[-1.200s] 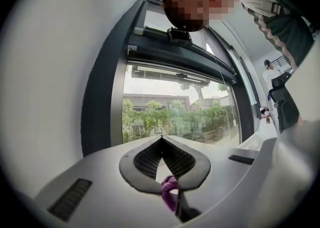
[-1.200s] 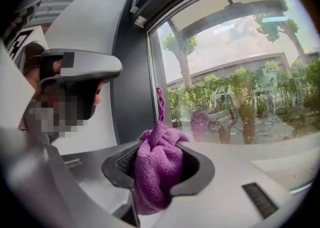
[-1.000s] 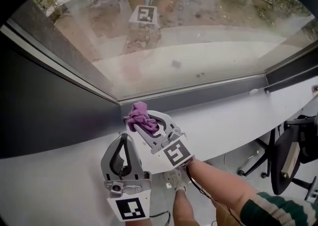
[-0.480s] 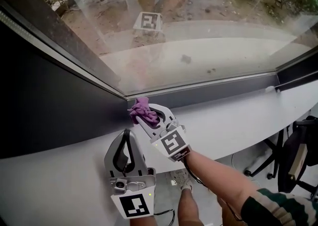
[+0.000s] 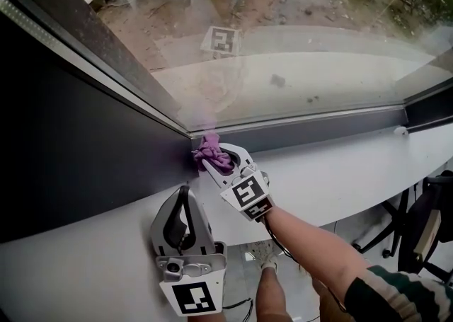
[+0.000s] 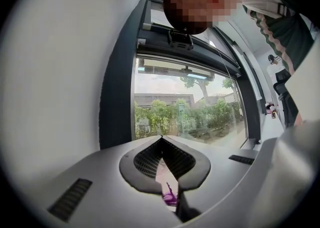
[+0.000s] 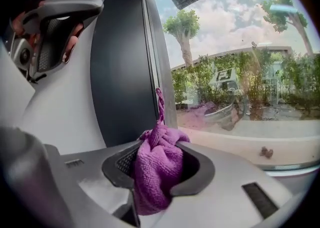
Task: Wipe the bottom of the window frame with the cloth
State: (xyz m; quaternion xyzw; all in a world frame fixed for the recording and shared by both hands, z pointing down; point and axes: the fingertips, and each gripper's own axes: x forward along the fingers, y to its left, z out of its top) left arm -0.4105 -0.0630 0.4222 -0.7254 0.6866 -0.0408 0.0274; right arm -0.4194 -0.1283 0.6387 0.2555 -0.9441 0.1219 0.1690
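Window frame (image 5: 318,128), centre: right claw (image 5: 214,163) is holding gripped purple cloth (image 5: 208,149) at corner; wipe seemingly starting, needing rightward sweep; left claw (image 5: 182,192) is idling closed, empty.

Cloth (image 5: 211,153) now nearer the window frame (image 5: 318,131) corner

Grey left gripper (image 5: 184,190) and right gripper (image 5: 214,160) bear black-white square markers (image 5: 192,298); green striped sleeve (image 5: 386,298).

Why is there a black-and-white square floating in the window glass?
Head view: the window glass faintly mirrors the marker cube on the right gripper; the wide lens curves the window frame. Right gripper view: the purple cloth reflects as a pink smear, corners go black.
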